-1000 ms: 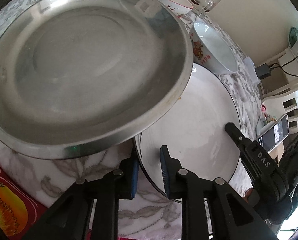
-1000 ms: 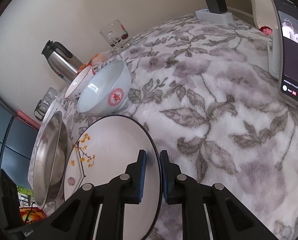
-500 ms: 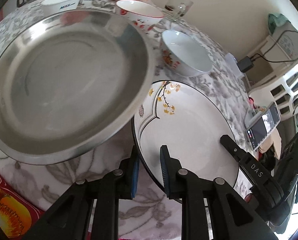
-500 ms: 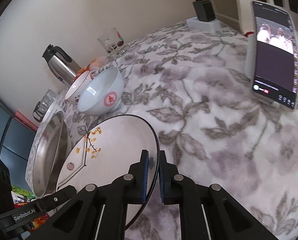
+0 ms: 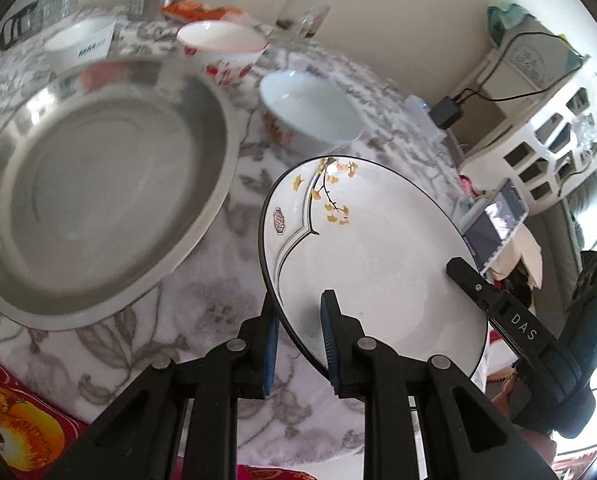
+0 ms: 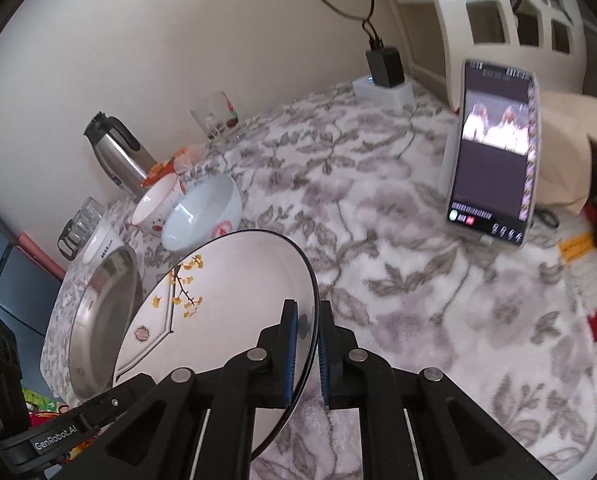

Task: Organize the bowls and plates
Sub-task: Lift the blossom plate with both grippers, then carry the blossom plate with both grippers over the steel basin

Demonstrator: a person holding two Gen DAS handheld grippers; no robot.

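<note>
A white plate (image 5: 374,248) with a black rim and yellow leaf print is held tilted above the flowered tablecloth. My left gripper (image 5: 298,320) is shut on its near rim. My right gripper (image 6: 307,332) is shut on the opposite rim of the plate (image 6: 226,292). A large steel dish (image 5: 94,192) lies on the cloth to the left, also in the right wrist view (image 6: 102,320). A white bowl (image 5: 310,110) and a red-patterned bowl (image 5: 222,46) stand behind; both show in the right wrist view, the white bowl (image 6: 202,212) in front.
A small white cup (image 5: 78,42), a steel flask (image 6: 116,152), a glass (image 6: 214,116) and a glass jug (image 6: 78,220) stand at the back. A phone (image 6: 494,152) on a stand is at the right, a charger (image 6: 384,70) behind it.
The white plate has been lifted out from under the steel dish's rim and now tilts above the cloth, clear of the dish. Both grippers rose with it.
</note>
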